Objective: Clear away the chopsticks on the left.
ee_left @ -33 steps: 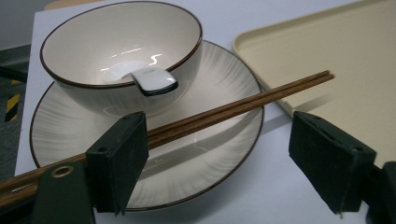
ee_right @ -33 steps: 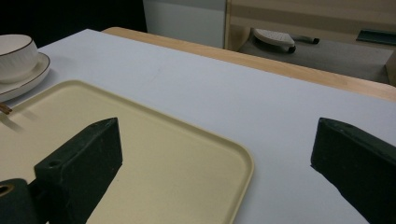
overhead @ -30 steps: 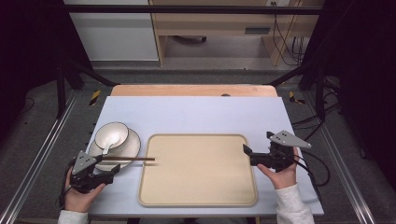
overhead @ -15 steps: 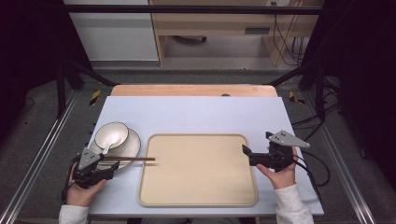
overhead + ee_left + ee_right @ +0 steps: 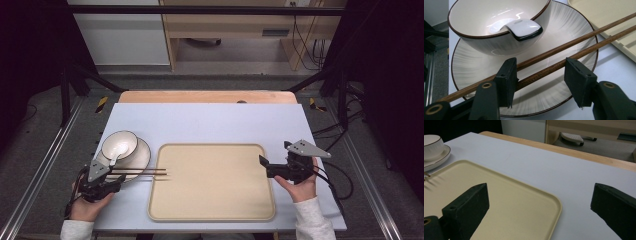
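Note:
A pair of brown wooden chopsticks (image 5: 142, 172) lies across the front of a ribbed white plate (image 5: 141, 156), tips over the left rim of the beige tray (image 5: 212, 210). On the plate stands a white bowl (image 5: 120, 142) with a white spoon (image 5: 524, 28) in it. My left gripper (image 5: 116, 181) is level with the chopsticks (image 5: 554, 58), which pass between its jaws. The jaws have just been closing. The left pad is at the sticks and the right pad stands clear, so my left gripper (image 5: 541, 75) is open. My right gripper (image 5: 265, 167) hovers open at the tray's right edge (image 5: 556, 207), holding nothing.
A pale blue mat (image 5: 210, 122) covers the table, with a wooden strip (image 5: 205, 96) along its far edge. Metal frame rails (image 5: 45, 165) run down both sides. Cables (image 5: 340, 180) trail off to the right of my right hand.
My left gripper's jaws have narrowed around the chopsticks. The left hand has shifted only slightly. The right hand and gripper have stayed put.

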